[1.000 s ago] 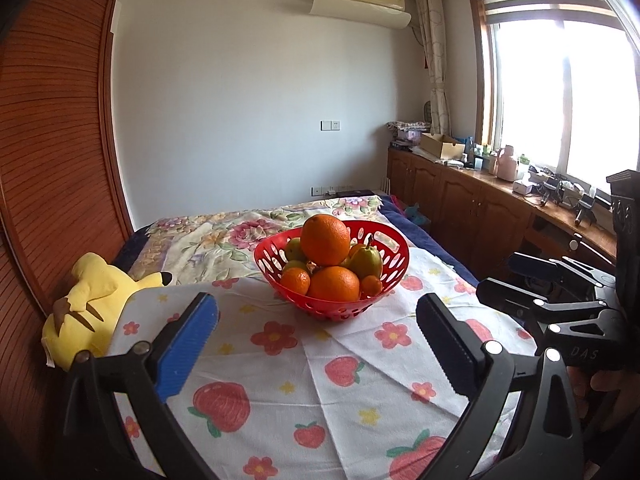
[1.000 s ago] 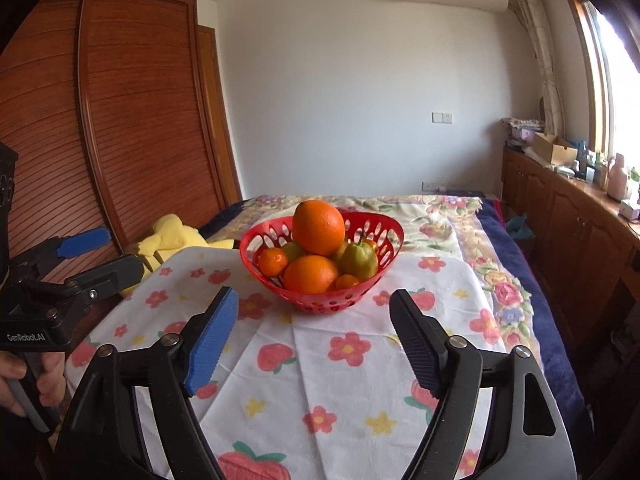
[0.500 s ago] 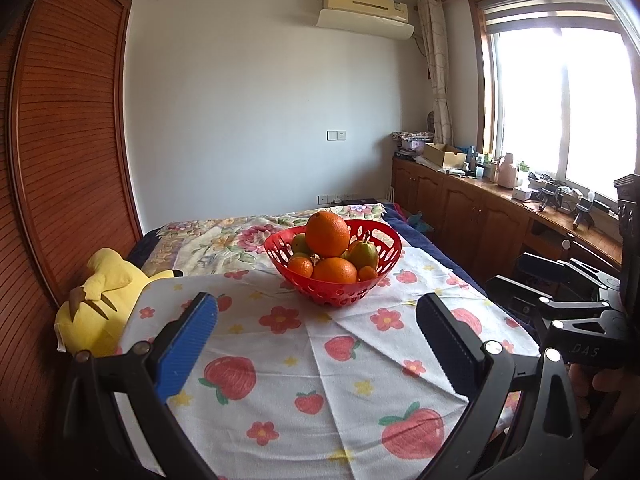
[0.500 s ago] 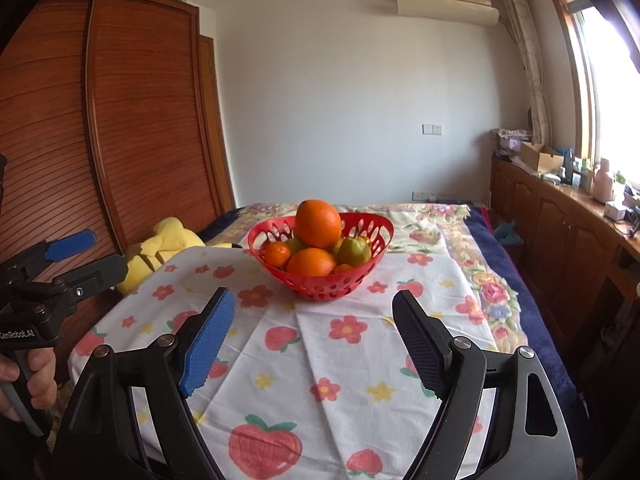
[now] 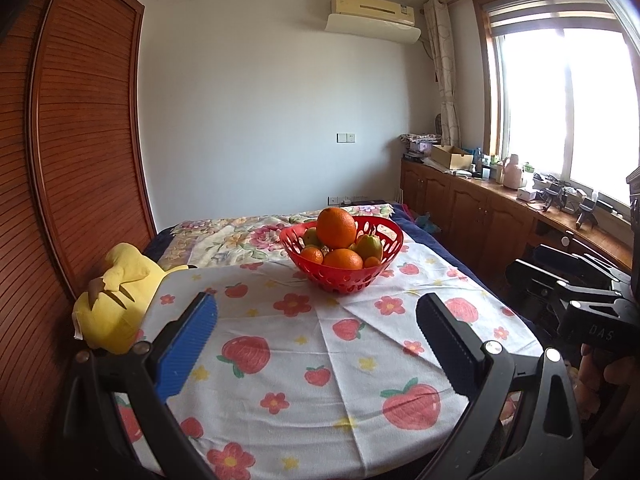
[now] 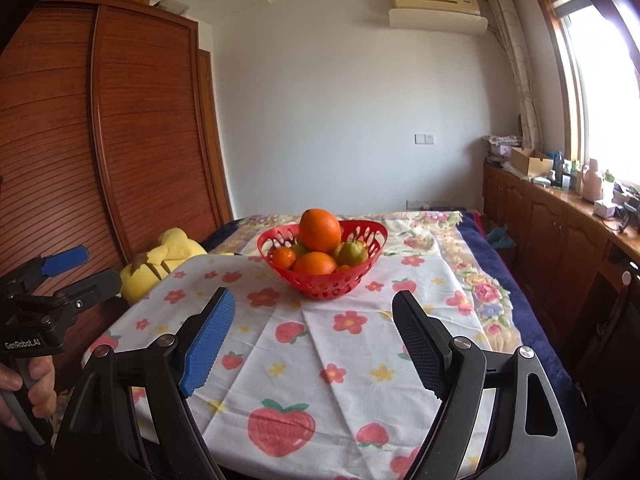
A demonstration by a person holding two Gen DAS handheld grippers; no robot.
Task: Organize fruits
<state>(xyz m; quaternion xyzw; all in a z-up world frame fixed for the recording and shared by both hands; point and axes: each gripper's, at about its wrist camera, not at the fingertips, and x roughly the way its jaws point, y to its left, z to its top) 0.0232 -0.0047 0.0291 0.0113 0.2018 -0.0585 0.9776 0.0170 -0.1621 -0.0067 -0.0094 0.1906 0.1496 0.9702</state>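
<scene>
We see a table (image 5: pixel 320 380) under a white cloth printed with strawberries and flowers, filling the lower half of both views. At centre frame sits a red basket (image 5: pixel 348 280) piled with fruits, a large orange (image 5: pixel 336 227) on top. Nothing lies loose on the cloth, so we judge the sorting finished or nearly so. Our left tongs (image 5: pixel 316 344) and right tongs (image 6: pixel 312 336) hang spread and empty at the bottom, well apart from the basket.
</scene>
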